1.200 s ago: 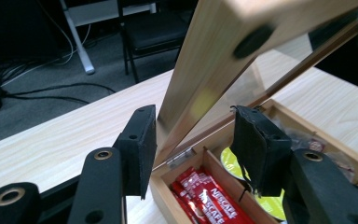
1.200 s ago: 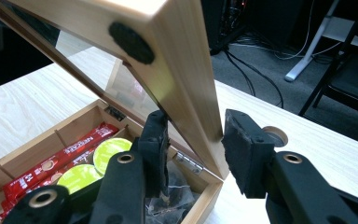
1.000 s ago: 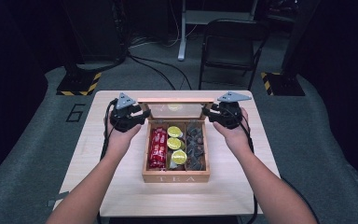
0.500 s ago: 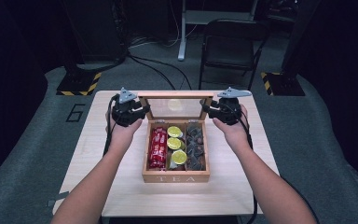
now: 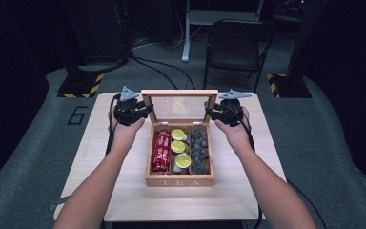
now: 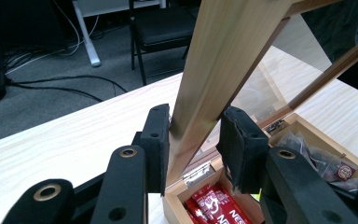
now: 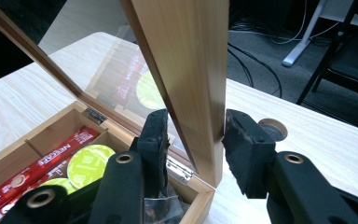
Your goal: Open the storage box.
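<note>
The rectangular wooden tea box (image 5: 180,180) sits at the centre of the pale wooden table (image 5: 124,200), its glass-paned wooden lid (image 5: 179,93) standing upright on hinges at the box's 12 o'clock edge. The left gripper (image 5: 140,110) clamps the lid's side rail at 9 o'clock. In the left gripper view its black padded fingertips (image 6: 156,140) press the wooden rail (image 6: 205,84) from both sides; these jaws have just been closing onto it. The right gripper (image 5: 214,112) holds the opposite rail at 3 o'clock, jaws narrowed on the wood, as the right gripper view shows (image 7: 196,135).

Inside the box lie red sachets (image 5: 161,151), lime-green round capsules (image 5: 181,147) and dark wrapped tea bags (image 5: 200,150).

The lid is likely light and stiff, but the glass pane is fragile, so the wooden rails are the right place to grip, low and evenly on both sides. The smooth wood may slip under the pads, and uneven force could twist the small metal hinges (image 7: 179,169).
</note>
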A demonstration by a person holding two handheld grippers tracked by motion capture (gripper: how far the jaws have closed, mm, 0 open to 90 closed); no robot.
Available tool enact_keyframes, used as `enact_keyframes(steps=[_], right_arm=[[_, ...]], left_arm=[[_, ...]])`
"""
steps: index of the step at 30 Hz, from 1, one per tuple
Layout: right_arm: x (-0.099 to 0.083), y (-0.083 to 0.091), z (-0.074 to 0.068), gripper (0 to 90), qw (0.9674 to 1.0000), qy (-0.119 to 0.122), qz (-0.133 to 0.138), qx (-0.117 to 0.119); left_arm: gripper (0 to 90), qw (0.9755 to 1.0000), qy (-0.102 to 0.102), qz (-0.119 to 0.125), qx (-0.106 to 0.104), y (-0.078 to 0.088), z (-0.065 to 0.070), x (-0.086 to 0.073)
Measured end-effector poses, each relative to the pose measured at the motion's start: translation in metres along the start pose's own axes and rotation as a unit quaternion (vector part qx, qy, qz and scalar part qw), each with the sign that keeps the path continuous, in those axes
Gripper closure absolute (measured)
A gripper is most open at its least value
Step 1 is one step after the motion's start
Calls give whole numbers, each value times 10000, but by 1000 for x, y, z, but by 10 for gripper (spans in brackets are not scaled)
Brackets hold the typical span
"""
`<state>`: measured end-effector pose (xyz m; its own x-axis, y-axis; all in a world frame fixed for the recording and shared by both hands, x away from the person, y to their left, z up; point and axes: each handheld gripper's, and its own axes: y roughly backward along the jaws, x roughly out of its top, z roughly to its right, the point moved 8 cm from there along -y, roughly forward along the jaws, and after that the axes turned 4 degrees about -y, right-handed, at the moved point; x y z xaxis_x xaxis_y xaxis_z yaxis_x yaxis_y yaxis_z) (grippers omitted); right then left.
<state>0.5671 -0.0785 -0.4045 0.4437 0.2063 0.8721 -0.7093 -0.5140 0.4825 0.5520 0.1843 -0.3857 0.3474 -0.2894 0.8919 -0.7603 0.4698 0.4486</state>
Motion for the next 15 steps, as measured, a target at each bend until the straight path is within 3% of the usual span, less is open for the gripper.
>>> enact_keyframes(steps=[15], right_arm=[[-7,-12,5,600,9999,-58,-64,-79]], left_arm=[[638,9999,99,-41,13,-5,-5,4]])
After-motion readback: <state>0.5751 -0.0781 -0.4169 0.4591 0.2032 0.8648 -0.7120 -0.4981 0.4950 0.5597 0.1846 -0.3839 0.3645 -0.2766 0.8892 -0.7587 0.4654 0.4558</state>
